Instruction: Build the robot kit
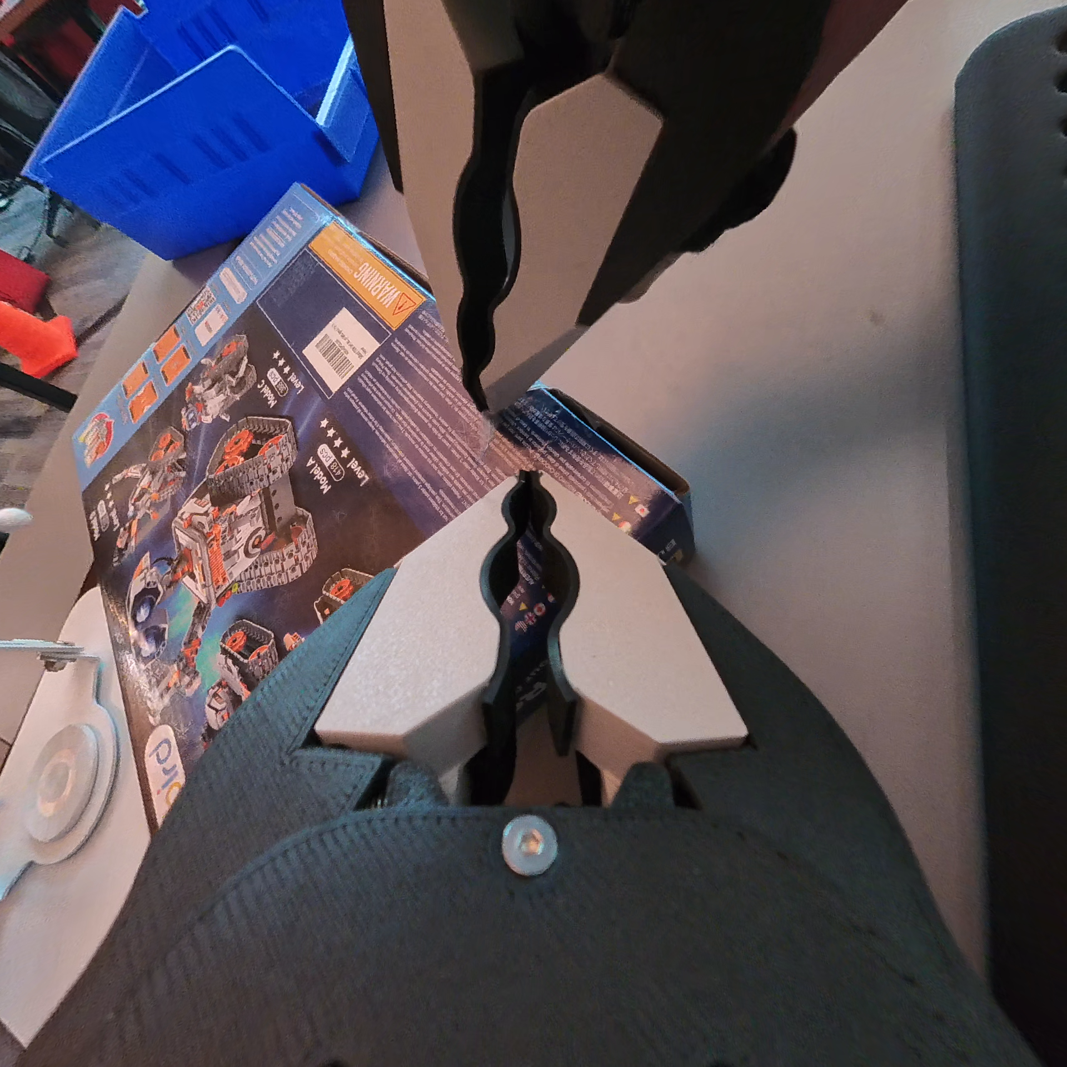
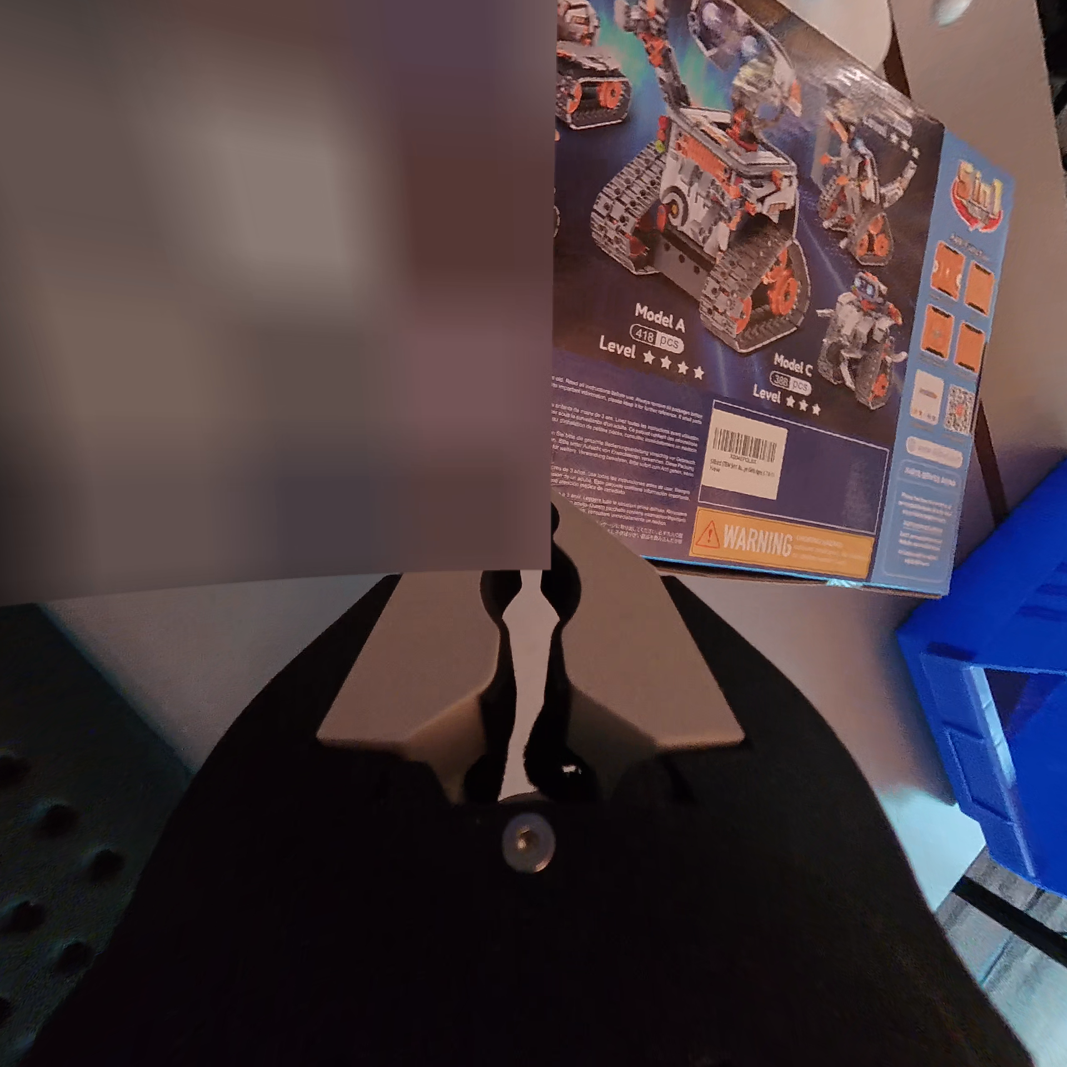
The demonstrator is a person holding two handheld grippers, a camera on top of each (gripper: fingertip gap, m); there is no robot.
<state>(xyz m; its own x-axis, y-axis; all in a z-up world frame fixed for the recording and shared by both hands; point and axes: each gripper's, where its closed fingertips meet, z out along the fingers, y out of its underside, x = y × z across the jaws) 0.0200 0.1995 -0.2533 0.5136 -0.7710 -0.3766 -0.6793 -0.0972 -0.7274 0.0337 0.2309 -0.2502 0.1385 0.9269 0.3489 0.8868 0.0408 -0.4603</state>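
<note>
A dark blue toy robot kit box [image 1: 260, 462] with pictures of tracked robots lies on the pale grey table [image 1: 808, 404]. Its end flap [image 1: 606, 479] stands open. My left gripper [image 1: 526, 482] is shut on that printed flap, which shows between its pads. My right gripper [image 1: 482, 402] comes in from above, its tips pinched together on the box's edge just beside the left tips. In the right wrist view the box [image 2: 750, 288] fills the upper right. The right gripper [image 2: 545, 577] shows a thin gap between its fingers, and a blurred patch hides the tips.
A blue plastic bin [image 1: 190, 133] stands behind the box, and shows at the right in the right wrist view [image 2: 993, 722]. A dark grey perforated slab [image 1: 1016, 462] lies along the table's right side. A white fitting with a round metal disc [image 1: 58, 779] sits at the left. Orange items [image 1: 34, 340] lie on the floor. The grippers are tip to tip, or close to it.
</note>
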